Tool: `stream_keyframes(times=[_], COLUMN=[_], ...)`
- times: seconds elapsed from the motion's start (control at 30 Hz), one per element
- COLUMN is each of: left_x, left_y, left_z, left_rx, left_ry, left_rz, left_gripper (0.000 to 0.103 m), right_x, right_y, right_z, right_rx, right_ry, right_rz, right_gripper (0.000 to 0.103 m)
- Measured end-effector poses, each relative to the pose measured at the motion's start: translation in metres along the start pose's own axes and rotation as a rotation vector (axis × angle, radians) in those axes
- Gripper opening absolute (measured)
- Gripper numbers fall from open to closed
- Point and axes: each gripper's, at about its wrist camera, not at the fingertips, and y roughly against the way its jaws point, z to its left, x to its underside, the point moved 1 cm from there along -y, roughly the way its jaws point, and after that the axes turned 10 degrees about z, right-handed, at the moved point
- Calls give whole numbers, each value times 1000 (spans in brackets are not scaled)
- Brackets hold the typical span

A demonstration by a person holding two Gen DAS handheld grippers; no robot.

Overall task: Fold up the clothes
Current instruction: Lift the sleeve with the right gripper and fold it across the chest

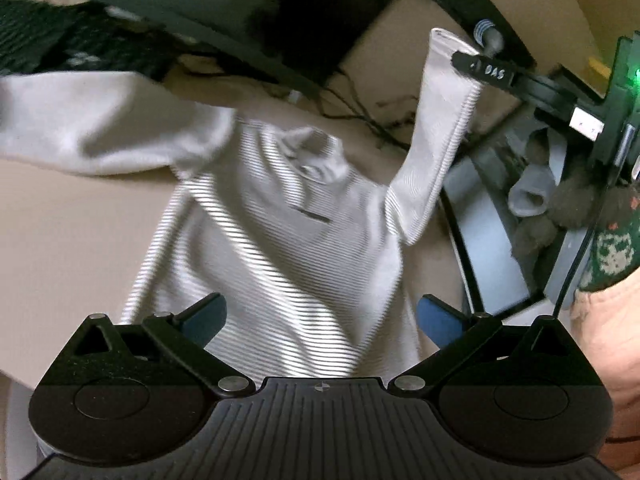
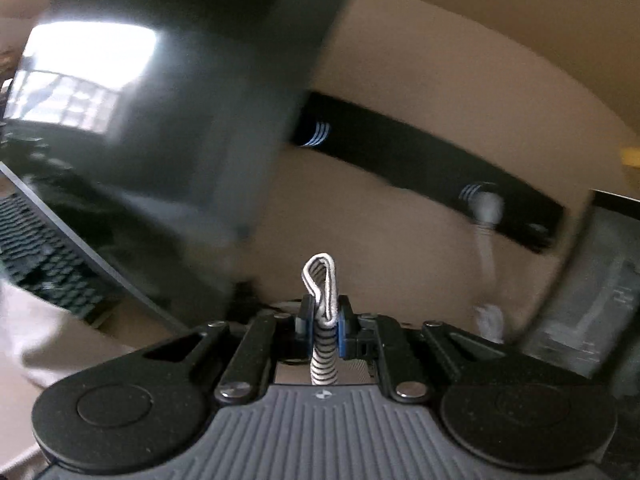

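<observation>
A white, finely striped long-sleeved shirt (image 1: 280, 236) lies spread on the beige table (image 1: 72, 248). My left gripper (image 1: 322, 316) is open and empty, its blue pads either side of the shirt's lower body, just above it. My right gripper (image 1: 480, 68) shows in the left wrist view at the upper right, shut on the cuff of one sleeve (image 1: 436, 132) and holding it lifted. In the right wrist view the right gripper (image 2: 324, 322) pinches a fold of striped cuff (image 2: 322, 280) between its blue pads.
A dark monitor (image 2: 168, 120) and a keyboard (image 2: 36, 248) stand at the back left. A black bar (image 2: 420, 160) crosses the wall behind. A bin with grey and dark clothes (image 1: 532, 200) sits right of the table. Thin cables (image 1: 360, 112) lie behind the shirt.
</observation>
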Motion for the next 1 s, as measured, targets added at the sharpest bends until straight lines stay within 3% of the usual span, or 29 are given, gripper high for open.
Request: stream_keyframes(times=[0.17,0.23,0.3,0.37,0.43,0.5,0.57,0.8,1.0], left_x=[0,-1,-3,-7,-10,-14,-19,-31,-33], left_y=[5,3,-1,-8,-18,-28,-38,-75,-98], left_z=[17,19,19,16,12,7,4,6,2], left_rx=[-18,-21,-22,-19,-17,-13,-15,-150,-218], left_ry=[66,78,81,73,54,31,6,-87,-141], left_rz=[-14,-9,6,26,49,70,83,91,138], left_gripper=[103,103,103,103,103,103,103,103,103], right_x=[-9,-14,-17,-16,-9,6,30,142,176], right_y=[-26,-27,-21,-15,-12,-14,-16,-28,-35], right_z=[40,49,51,45,33,16,-5,-27,-14], right_rx=[-104,-137,-155,-156,-152,-157,-178,-243,-314], right_ry=[-8,-25,-33,-34,-45,-89,-145,-328,-414], right_rz=[53,49,20,-9,-7,33,96,332,330], right_gripper=[11,19,52,67,76,86,103,103,103])
